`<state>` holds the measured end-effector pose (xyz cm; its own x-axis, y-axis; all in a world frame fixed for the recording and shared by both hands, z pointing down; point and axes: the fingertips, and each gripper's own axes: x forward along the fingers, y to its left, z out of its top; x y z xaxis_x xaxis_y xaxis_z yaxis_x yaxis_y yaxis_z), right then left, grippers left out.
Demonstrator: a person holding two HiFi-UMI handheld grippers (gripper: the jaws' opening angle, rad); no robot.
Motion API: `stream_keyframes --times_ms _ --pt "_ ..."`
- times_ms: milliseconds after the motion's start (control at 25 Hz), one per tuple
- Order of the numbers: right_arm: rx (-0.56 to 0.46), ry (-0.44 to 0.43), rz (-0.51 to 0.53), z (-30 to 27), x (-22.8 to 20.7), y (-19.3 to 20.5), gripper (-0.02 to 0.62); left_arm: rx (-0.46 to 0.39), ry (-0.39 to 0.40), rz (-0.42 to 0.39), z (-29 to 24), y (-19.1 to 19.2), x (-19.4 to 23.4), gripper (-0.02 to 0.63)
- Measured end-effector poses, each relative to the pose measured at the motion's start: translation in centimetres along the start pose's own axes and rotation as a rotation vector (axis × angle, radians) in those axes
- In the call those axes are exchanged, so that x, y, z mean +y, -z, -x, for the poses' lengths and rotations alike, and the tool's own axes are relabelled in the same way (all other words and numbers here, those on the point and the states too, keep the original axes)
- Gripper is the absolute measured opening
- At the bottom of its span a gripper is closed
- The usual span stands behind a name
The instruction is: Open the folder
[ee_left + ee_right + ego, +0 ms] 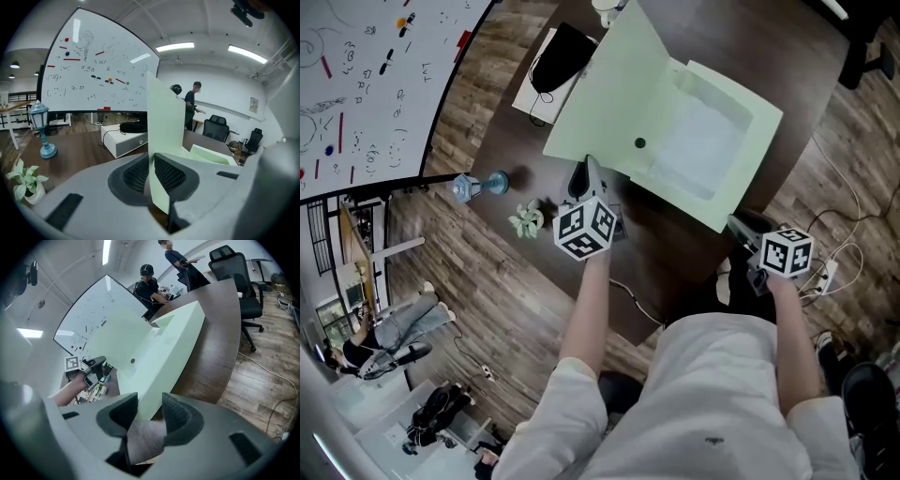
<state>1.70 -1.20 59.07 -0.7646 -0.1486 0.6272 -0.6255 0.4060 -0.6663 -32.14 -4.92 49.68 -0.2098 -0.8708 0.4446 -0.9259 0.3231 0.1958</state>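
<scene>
Only its own view shows left hand-held gripper (152, 162) pinching the folder cover (164, 117); right hand-held gripper (150, 403) stands released.

The person wears a pale off-white shirt (712, 394) with short sleeves (572, 403) – one small dark mark shows on its front, low and to the right. The left gripper (587, 169) has a dark grey and white body and a white cube (586, 230) printed with black square markers; the right gripper (739, 225) bears a matching one. Seen close, both shells are smooth light grey mouldings with dark slot-shaped recesses – the pads (136, 173) are black and finely ribbed
</scene>
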Motion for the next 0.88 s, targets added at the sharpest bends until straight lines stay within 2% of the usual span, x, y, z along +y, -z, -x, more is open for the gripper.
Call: stream_keyframes --times_ms 240,480,880 --pt "0.003 0.001 -0.001 -0.1 0.0 -0.1 0.167 0.017 -0.013 0.119 -1.8 0.8 2.7 0.026" --pt "0.009 0.003 0.001 -0.1 -0.1 0.0 0.172 0.052 -0.042 0.199 -3.5 2.1 5.0 0.026" --pt "0.015 0.009 0.006 0.0 -0.3 0.0 0.173 0.102 -0.076 0.237 -5.4 3.6 6.9 0.026"
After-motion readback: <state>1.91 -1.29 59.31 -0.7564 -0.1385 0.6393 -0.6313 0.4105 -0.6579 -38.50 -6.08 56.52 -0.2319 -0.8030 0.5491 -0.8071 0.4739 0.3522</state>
